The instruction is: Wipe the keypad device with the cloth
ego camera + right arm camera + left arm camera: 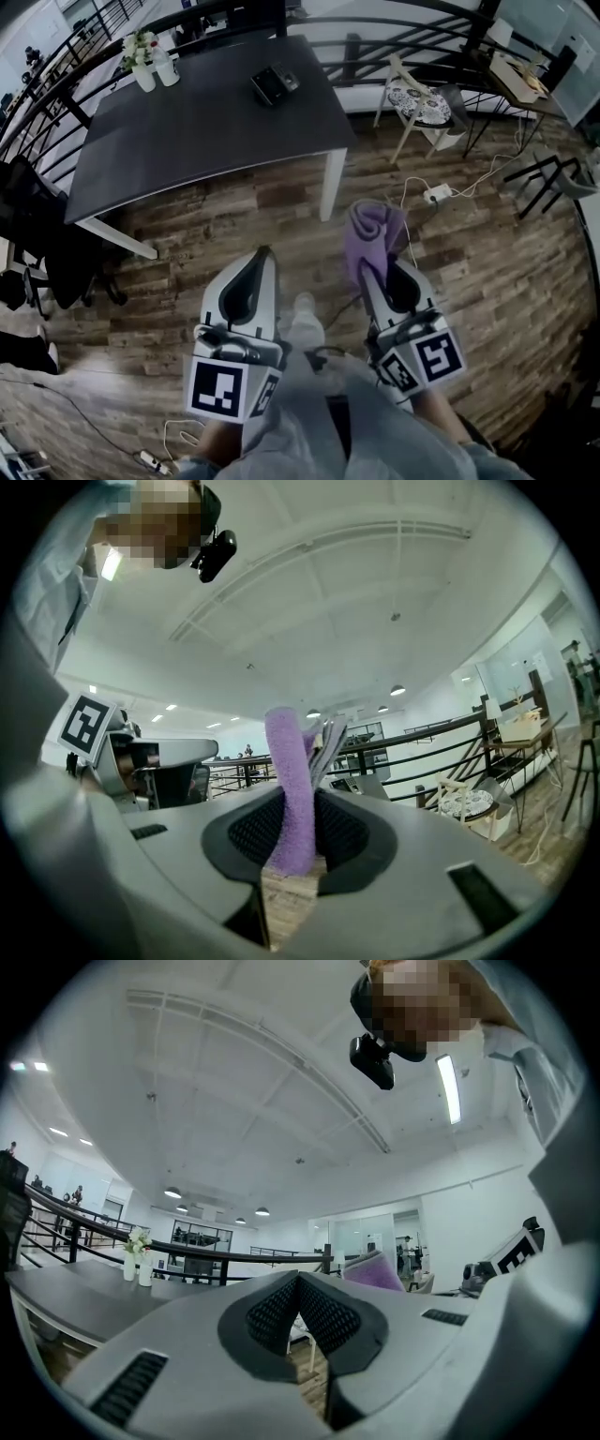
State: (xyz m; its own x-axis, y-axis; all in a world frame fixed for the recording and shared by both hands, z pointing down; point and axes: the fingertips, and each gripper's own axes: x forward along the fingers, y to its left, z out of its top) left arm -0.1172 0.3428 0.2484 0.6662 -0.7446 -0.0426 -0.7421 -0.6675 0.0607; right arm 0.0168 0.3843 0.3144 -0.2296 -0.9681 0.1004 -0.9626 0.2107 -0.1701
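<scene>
bare table (187, 141) surrounds keypad device (275, 84); vases (156, 68) stand well apart.

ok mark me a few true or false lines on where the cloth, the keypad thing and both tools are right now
1. The right tool is shut on the purple cloth. True.
2. The keypad device lies on the floor. False: it lies on the dark table, near its far edge.
3. The left tool is shut with nothing in it. True.
4. The purple cloth is touching the keypad device. False: they are apart; the cloth is held over the wooden floor, short of the table.
5. White vases with flowers stand at the table's far left corner. True.
</scene>
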